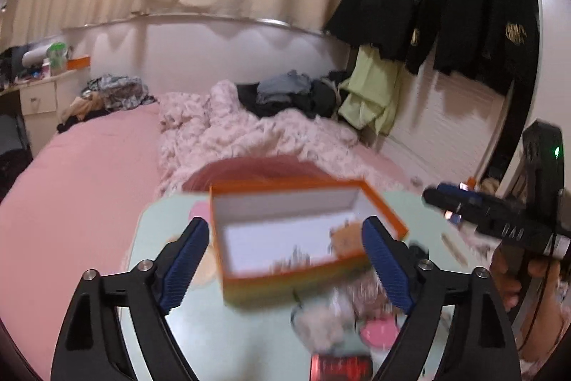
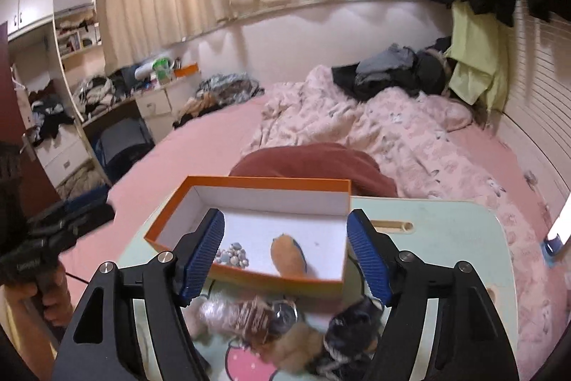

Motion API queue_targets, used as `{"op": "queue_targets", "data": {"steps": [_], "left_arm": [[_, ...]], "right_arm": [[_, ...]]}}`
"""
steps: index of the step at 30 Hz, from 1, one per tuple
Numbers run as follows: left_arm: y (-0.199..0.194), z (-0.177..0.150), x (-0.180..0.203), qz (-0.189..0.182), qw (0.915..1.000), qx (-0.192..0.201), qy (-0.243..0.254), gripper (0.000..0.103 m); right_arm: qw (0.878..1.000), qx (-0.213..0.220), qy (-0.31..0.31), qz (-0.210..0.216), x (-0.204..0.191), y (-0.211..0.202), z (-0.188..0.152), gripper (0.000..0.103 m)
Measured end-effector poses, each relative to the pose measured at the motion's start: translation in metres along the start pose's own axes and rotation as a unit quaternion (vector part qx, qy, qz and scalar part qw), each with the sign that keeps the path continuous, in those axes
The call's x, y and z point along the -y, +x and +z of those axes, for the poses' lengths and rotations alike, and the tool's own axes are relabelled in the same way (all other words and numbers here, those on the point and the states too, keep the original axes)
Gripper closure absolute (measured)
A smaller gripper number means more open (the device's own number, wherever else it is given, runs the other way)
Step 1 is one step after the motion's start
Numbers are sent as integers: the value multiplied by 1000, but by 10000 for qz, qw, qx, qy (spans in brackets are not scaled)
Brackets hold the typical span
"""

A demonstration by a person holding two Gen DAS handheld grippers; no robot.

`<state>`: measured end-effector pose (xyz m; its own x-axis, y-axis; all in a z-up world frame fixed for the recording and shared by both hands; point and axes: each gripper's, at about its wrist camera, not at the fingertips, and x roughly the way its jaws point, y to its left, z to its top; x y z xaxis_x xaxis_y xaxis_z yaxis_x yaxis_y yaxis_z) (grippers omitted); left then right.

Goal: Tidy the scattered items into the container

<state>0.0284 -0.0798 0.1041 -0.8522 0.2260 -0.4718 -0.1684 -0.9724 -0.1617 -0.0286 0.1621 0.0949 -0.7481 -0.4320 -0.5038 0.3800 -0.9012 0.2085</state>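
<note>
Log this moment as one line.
left gripper: open | right gripper: open | box: two items inside | pile: on table

Light: dim, warm indoor glow around you.
Blur: box (image 1: 303,231) between your left fingers smeared; right view sharper.
Edges: fisheye-bent, dark corners.

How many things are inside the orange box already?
2. In the orange box, a beaded blue-and-pearl piece lies near its front left wall, and a fuzzy tan piece lies to its right, near the front wall. The gripper fingers may hide more.
</note>
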Motion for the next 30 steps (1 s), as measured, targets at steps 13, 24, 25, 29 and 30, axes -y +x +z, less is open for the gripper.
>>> {"op": "queue_targets", "data": {"steps": [13,24,25,29,30], "left_arm": [[11,-117,31,76,9939,-1079,211,13],[27,-137,53,558,9865,-1316,794,1],[26,-137,52,573,9868,-1300,778,1],[26,-137,50,591,9872,-1267,764,0],[26,-137,50,592,9872,-1268,766,0]], "right_arm": [[9919,-989,-506,-612,-9,-7,-118,31],[9877,-1386,-174,-710,10,4,-125,19],[9873,-1391,-203,-741,9,4,-127,19],[9858,-1421,-286,-846,5,5,-130,19],[9857,-1422,-291,-853,5,6,-131,19]]}}
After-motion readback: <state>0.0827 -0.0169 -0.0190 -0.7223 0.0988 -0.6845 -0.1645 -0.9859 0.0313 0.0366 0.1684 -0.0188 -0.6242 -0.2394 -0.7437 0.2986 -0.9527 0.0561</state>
